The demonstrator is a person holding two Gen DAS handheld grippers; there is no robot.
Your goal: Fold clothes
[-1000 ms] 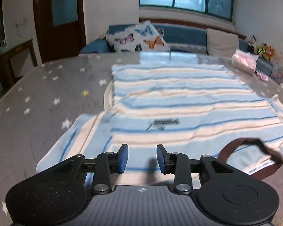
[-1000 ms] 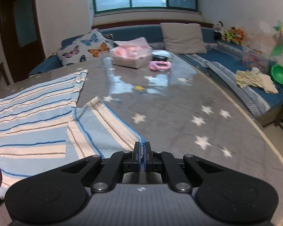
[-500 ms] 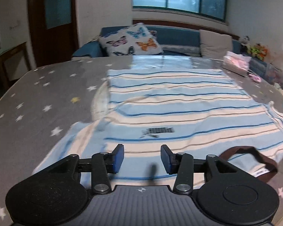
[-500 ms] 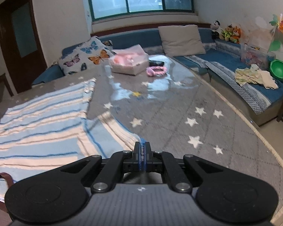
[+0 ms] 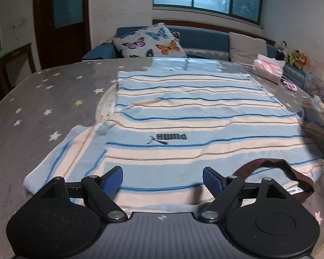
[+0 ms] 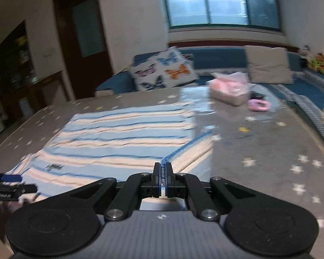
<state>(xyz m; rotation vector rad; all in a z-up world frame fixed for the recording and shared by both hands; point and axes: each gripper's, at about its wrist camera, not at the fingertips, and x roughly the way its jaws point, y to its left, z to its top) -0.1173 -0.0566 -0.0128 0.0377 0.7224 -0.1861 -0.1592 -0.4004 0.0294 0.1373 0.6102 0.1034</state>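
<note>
The right gripper (image 6: 163,168) is clenched on the edge of the striped shirt's (image 5: 183,116) sleeve (image 6: 190,151), lifting it over the shirt body. The left gripper (image 5: 163,178) is opening with nothing pinched, the fabric lying beneath it just beside the brown collar (image 5: 276,172). The shirt lies spread on the star-patterned table (image 5: 43,108). Judging by this, folding has barely begun: the other sleeve (image 5: 60,155) lies unfolded, and the body is unfolded. The chest logo (image 5: 168,138) reads PUMA, upside-down from the left wrist; the collar tag is illegible.
</note>
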